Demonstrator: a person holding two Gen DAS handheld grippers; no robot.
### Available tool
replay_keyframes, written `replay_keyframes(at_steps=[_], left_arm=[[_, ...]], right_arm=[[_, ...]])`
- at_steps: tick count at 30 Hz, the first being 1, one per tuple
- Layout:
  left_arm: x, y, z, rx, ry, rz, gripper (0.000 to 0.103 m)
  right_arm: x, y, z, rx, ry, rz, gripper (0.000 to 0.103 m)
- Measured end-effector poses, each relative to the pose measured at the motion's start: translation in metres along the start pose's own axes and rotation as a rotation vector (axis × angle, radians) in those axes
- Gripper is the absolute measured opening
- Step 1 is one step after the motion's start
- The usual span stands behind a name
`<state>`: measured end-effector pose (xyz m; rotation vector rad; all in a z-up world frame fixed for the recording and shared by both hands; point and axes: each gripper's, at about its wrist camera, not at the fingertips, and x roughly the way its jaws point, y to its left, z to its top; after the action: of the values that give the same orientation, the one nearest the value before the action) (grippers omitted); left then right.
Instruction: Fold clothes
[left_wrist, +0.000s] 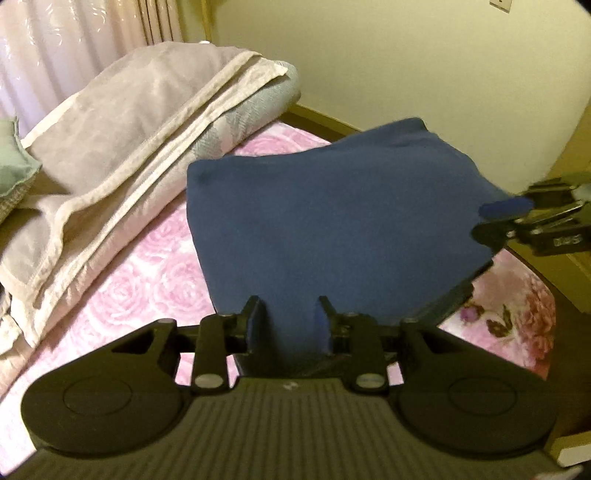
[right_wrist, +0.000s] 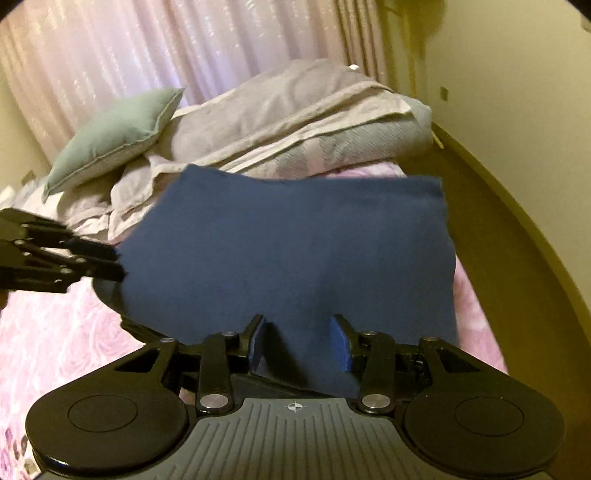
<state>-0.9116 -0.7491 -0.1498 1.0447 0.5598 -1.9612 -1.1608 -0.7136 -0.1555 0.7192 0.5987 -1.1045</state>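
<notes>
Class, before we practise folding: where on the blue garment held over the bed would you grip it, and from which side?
Probably the two corners of its near edge, approached from the near side of the bed. The blue garment is thin and limp, so only an edge fits between jaws; pinched there by the left gripper and right gripper, it hangs spread and flat.

Navy blue garment, pink rose-patterned bedsheet, sage green cushion

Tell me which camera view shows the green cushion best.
The right wrist view: the green cushion shows nearly whole there, leaning on the folded bedding behind the blue garment. The left wrist view catches only its corner at the left edge.
</notes>
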Motion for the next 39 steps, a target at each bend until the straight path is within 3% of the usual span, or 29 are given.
replay_keyframes(at_steps=[17, 20, 21, 24, 27, 31, 36, 39], left_arm=[[0.01, -0.006, -0.018, 0.0, 0.01, 0.036, 0.028], [0.006, -0.006, -0.017, -0.001, 0.006, 0.039, 0.028], [0.003, -0.005, -0.016, -0.001, 0.005, 0.04, 0.028], [-0.001, -0.006, -0.014, -0.005, 0.006, 0.042, 0.029], [0.002, -0.007, -0.012, -0.008, 0.02, 0.051, 0.03], [-0.002, -0.008, -0.01, -0.021, 0.029, 0.059, 0.032], [-0.023, -0.009, -0.011, -0.067, 0.004, 0.065, 0.051], [-0.037, -0.011, -0.017, -0.114, -0.011, 0.071, 0.067]], right_arm=[[0.006, 0.013, 0.0, -0.055, 0.08, -0.055, 0.046], [-0.004, 0.012, 0.006, -0.013, 0.071, -0.048, 0.046], [-0.009, 0.011, 0.005, 0.01, 0.056, -0.045, 0.048], [-0.011, 0.004, 0.001, 0.042, 0.051, -0.058, 0.076], [-0.005, -0.004, -0.003, 0.041, 0.093, -0.071, 0.076], [-0.019, -0.007, 0.005, 0.06, 0.064, -0.054, 0.077], [-0.04, 0.003, 0.007, 0.074, 0.032, -0.038, 0.077], [-0.049, 0.014, -0.001, 0.079, 0.033, -0.041, 0.087]])
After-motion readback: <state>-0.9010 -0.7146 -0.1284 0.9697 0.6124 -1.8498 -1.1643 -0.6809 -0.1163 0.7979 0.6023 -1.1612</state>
